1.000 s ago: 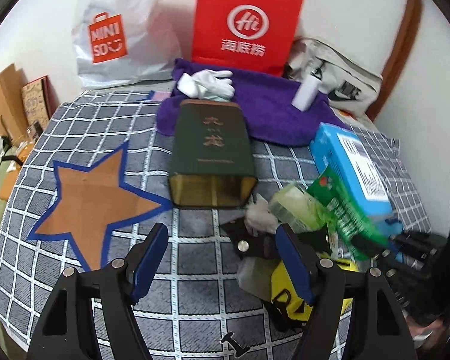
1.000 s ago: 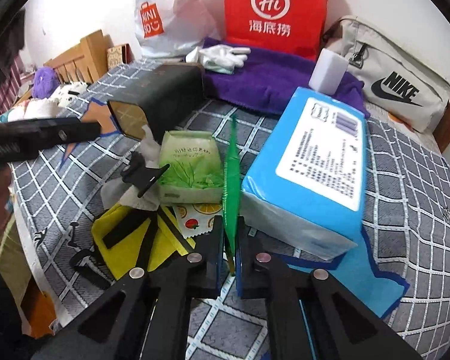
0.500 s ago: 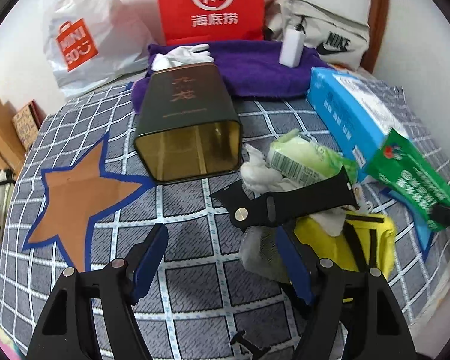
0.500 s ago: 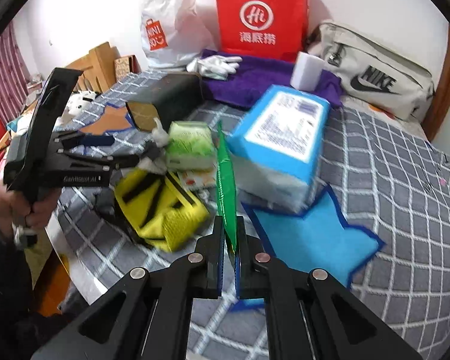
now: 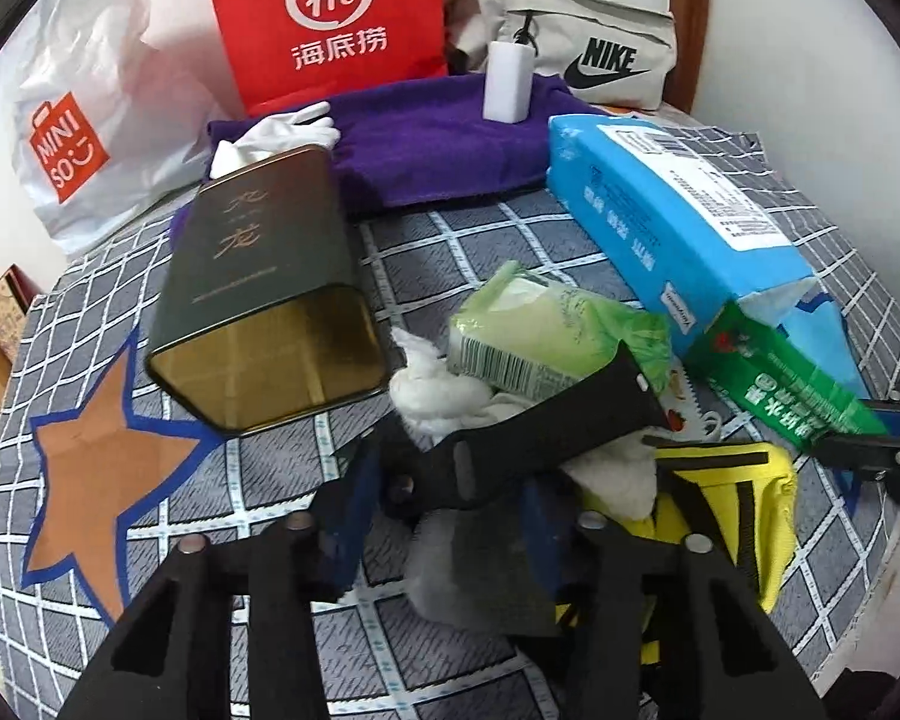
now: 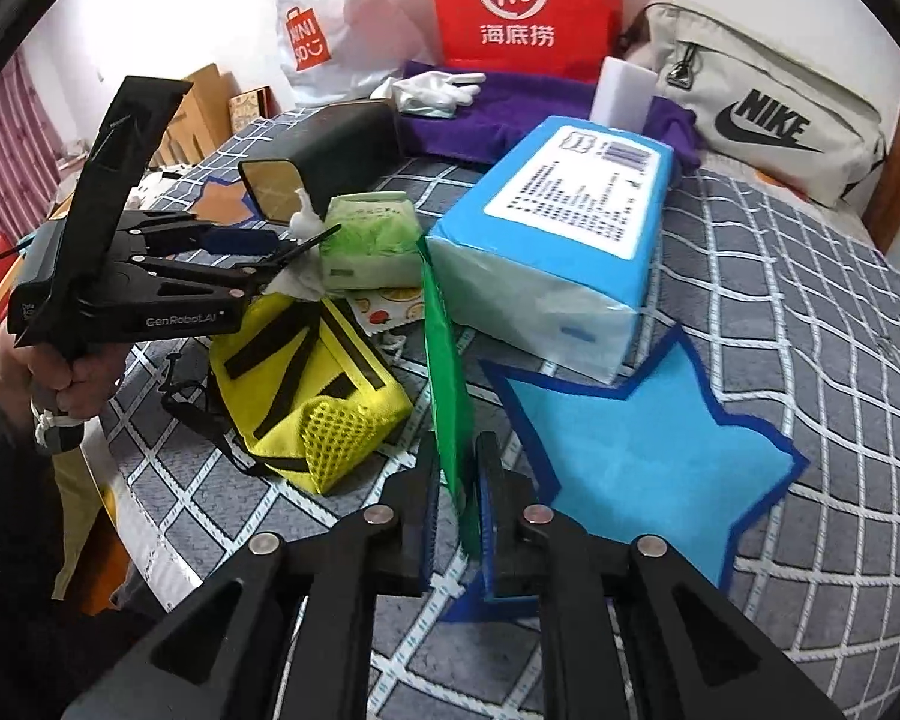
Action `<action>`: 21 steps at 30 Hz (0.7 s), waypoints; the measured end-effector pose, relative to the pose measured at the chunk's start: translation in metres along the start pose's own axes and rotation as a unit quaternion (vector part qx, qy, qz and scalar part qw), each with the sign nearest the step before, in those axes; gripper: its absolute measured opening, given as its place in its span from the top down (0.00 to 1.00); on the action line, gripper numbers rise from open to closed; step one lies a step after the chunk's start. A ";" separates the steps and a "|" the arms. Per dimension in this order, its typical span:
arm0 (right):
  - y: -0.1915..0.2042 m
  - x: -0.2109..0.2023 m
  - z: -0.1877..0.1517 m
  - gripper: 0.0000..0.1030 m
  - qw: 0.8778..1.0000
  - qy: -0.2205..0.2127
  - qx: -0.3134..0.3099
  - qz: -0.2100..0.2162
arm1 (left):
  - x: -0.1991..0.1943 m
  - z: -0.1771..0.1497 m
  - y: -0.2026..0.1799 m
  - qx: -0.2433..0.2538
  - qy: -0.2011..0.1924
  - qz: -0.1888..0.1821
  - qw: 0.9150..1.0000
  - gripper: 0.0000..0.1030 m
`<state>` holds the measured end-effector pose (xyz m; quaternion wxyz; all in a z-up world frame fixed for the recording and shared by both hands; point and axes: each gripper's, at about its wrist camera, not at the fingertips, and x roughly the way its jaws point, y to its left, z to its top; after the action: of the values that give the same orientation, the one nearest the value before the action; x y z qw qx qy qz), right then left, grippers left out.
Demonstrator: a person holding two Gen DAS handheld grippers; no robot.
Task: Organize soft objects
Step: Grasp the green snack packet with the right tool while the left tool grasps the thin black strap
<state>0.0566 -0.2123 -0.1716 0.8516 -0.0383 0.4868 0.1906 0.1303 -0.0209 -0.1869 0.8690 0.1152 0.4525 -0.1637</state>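
bed, checked cover: everything lies on it. counted, large to small: two paper bags at the wall, one nike bag, one purple towel, one blue tissue pack, one dark tin on its side, one yellow pouch, one green tissue pack, one green packet, one black strap.

left claw: jaws have just been closing, now narrow, the strap's end between them; whether the pads press yet, cannot tell. strap rests over the white cloth, near the tin mouth.

right claw: jaws have just been opening a little; the packet stands between them, apparently loose.

risks: packet may topple onto the blue star if the jaws part further. strap may drag the cloth along, or slip out of a shallow bite.
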 end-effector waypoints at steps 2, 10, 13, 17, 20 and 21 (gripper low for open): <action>0.002 0.004 0.003 0.74 1.000 0.001 -0.001 0.004 | -0.001 0.000 0.001 0.001 -0.002 -0.004 1.000 0.76; 0.002 0.010 0.008 0.86 1.000 -0.013 0.014 0.012 | -0.008 0.002 0.013 -0.029 -0.012 -0.028 0.999 0.91; 0.003 0.005 0.007 0.90 1.000 -0.018 0.010 0.006 | -0.015 0.001 0.016 -0.039 -0.018 -0.034 0.998 0.92; 0.004 -0.004 0.006 0.92 0.999 -0.029 0.012 0.007 | -0.024 -0.003 0.021 -0.056 -0.026 -0.033 0.998 0.92; 0.003 -0.007 0.004 0.92 0.999 -0.031 0.016 0.002 | -0.031 -0.008 0.027 -0.074 -0.031 -0.028 0.996 0.92; 0.002 -0.009 0.003 0.92 0.999 -0.033 0.018 0.003 | -0.034 -0.010 0.030 -0.080 -0.033 -0.026 0.996 0.92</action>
<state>0.0544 -0.2117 -0.1624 0.8672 -0.0149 0.4620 0.1852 0.1162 0.0159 -0.1634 0.8853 0.0285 0.4381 -0.1534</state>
